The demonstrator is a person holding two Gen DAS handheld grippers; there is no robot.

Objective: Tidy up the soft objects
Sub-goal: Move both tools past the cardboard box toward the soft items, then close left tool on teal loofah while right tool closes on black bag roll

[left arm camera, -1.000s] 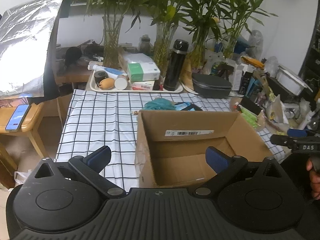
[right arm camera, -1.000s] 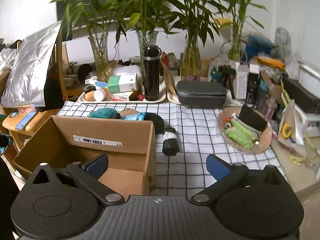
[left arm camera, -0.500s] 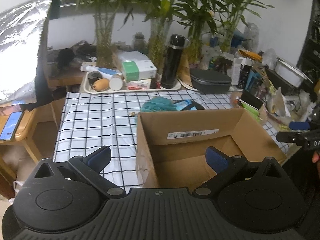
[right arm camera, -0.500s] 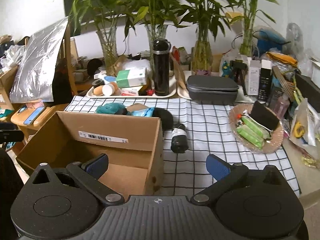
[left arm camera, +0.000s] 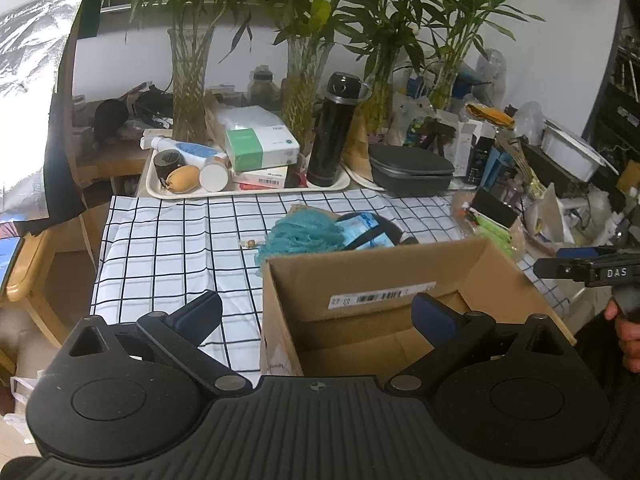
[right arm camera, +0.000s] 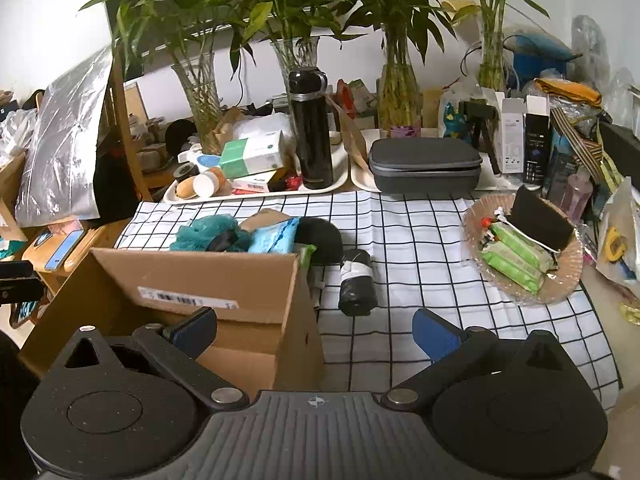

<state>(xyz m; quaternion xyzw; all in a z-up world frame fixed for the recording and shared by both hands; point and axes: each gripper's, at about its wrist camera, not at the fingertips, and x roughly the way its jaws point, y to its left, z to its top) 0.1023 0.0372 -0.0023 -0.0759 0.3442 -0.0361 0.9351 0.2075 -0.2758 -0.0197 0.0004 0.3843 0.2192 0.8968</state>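
Observation:
An open cardboard box (left arm camera: 400, 276) (right arm camera: 208, 284) stands on the checked tablecloth, and nothing shows inside it. Behind it lie a teal mesh sponge (left arm camera: 300, 234) (right arm camera: 204, 232), a light blue packet (left arm camera: 366, 232) (right arm camera: 276, 236) and a black furry object (right arm camera: 320, 240). A black roll (right arm camera: 356, 280) lies to the right of the box. My left gripper (left arm camera: 316, 314) is open above the box's near left corner, nothing between its fingers. My right gripper (right arm camera: 316, 328) is open over the box's right corner, also empty, and appears at the right edge of the left wrist view (left arm camera: 584, 270).
A tray (left arm camera: 248, 190) holding a black flask (left arm camera: 336, 128), green box and small items sits at the table's back, beside a grey case (right arm camera: 424, 164) and glass vases with bamboo. A wicker plate (right arm camera: 524, 252) with green packets lies right. A phone (right arm camera: 64, 248) rests on a wooden side table left.
Both grippers have risen and drawn back a little, so more of the sponge, packet and black furry object shows behind the box. Both stay open.

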